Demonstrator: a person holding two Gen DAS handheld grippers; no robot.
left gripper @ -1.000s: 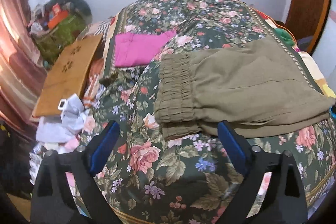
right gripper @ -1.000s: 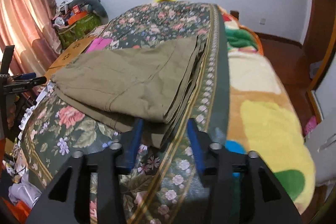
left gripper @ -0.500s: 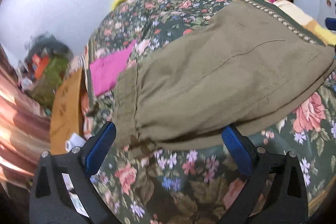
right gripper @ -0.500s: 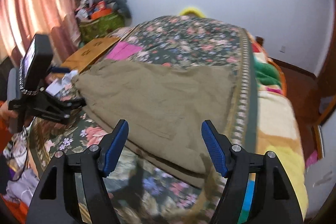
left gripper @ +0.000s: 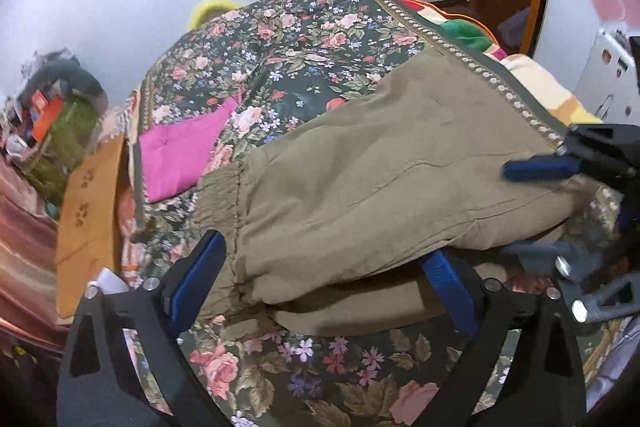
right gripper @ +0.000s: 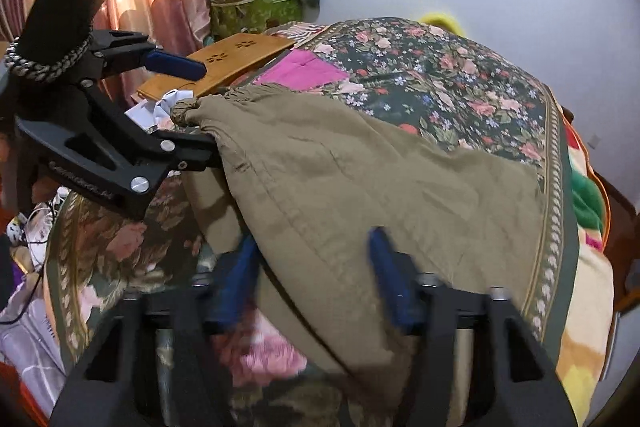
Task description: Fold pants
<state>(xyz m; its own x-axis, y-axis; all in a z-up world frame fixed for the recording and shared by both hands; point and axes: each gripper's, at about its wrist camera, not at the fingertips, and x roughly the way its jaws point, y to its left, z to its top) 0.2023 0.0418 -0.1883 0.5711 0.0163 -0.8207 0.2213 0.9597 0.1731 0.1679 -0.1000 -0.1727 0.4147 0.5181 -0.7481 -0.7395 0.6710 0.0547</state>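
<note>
Folded olive-green pants [left gripper: 380, 187] lie on the floral bedspread [left gripper: 304, 39], elastic waistband to the left. My left gripper [left gripper: 320, 275] is open, its blue pads either side of the near waistband edge, one finger slid under the cloth. In the right wrist view the pants [right gripper: 380, 179] drape over my right gripper [right gripper: 316, 267], which is open with its blue pads spread at the cloth's near edge. The left gripper [right gripper: 196, 107] also shows there, at the waistband corner. The right gripper [left gripper: 540, 207] shows at the right end of the pants in the left wrist view.
A pink folded cloth [left gripper: 180, 151] lies beyond the waistband. A wooden board [left gripper: 88, 199] leans at the bed's left side. A striped blanket [right gripper: 584, 287] covers the bed's right part. Clutter and a green bag [right gripper: 256, 11] stand by the curtain.
Both grippers have moved in to the pants' near edge from open hover positions. The cloth edge now lifts over the fingers at both ends.
</note>
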